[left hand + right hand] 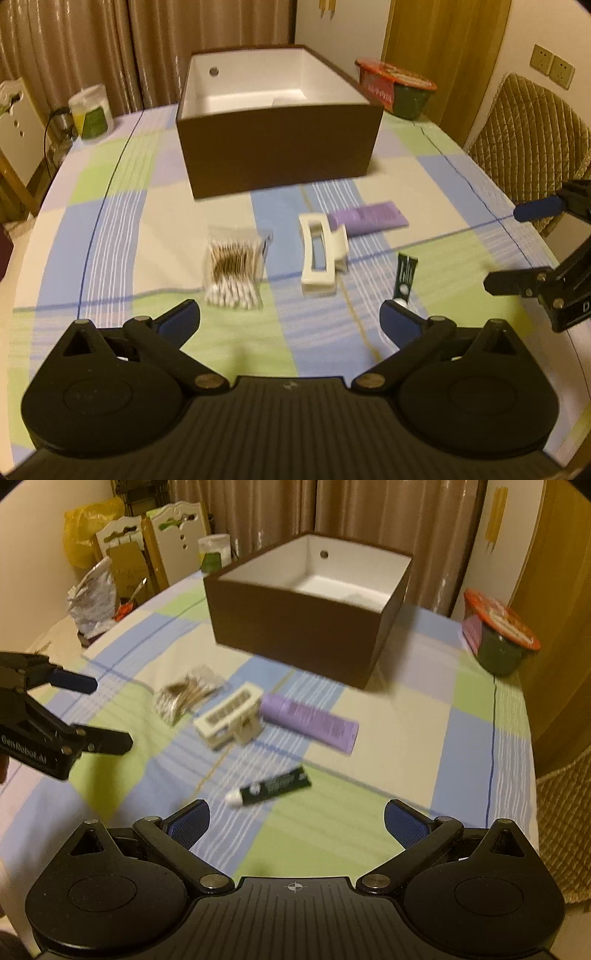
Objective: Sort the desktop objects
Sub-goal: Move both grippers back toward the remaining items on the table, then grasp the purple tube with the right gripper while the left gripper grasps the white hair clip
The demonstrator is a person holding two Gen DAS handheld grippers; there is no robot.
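A brown box [280, 155] with a white inside stands open at the back of the checked tablecloth [110, 229]. In front of it lie a bag of cotton swabs [234, 267], a white hair claw [317, 254], a purple tube [369, 218] and a small dark green tube [404, 277]. My left gripper [290, 317] hovers open over the cloth just short of the swabs and claw, nothing between its fingers. My right gripper [295, 821] is open too, right behind the green tube [273, 785]. The purple tube [310, 722], claw [231, 722] and swabs [188, 696] lie beyond it.
A red-lidded dark bowl [400, 90] stands at the back right, a round white tub [91, 112] at the back left. A quilted chair [532, 147] stands by the table's right edge. Chairs and bags [96, 590] crowd the far left side.
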